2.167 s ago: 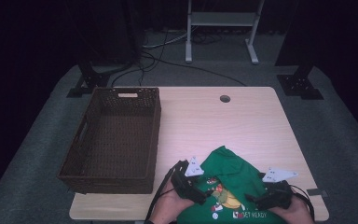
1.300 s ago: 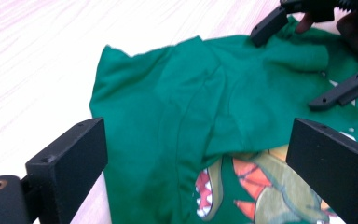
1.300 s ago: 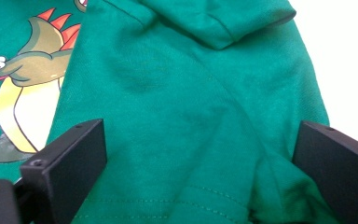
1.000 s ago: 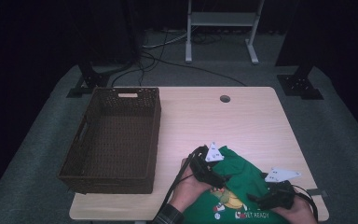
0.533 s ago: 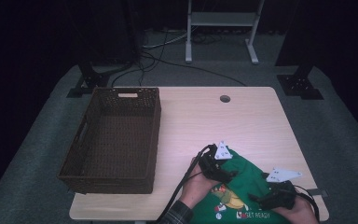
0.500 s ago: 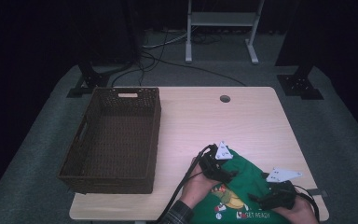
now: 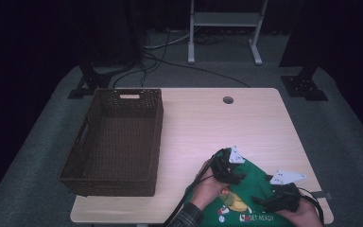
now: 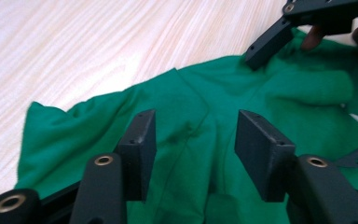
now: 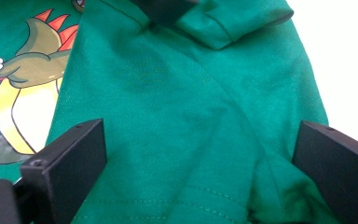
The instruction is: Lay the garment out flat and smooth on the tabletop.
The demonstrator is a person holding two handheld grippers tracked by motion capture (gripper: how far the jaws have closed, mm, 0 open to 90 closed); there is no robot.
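A green T-shirt (image 7: pixel 255 189) with a cartoon print lies crumpled at the table's front right. My left gripper (image 7: pixel 235 177) hovers low over its far left part. In the left gripper view its jaws (image 8: pixel 193 126) stand half apart over a raised crease of green cloth; they have just been closing, and the pads (image 8: pixel 140 140) are clear of the cloth. My right gripper (image 7: pixel 261 201) rests on the shirt's near right side, its jaws (image 9: pixel 200 140) wide open across a sleeve seam. One of its jaws (image 8: pixel 265 44) also reaches in at the top of the left gripper view.
A dark woven basket (image 7: pixel 116 139) stands empty on the table's left half. The light wooden tabletop (image 7: pixel 217 123) has a cable hole (image 7: pixel 228 100) near its far edge. Cables trail from both grippers over the front edge.
My left gripper has moved right and down onto the shirt's far edge, and its jaws stand narrower than before. The right gripper has stayed put.
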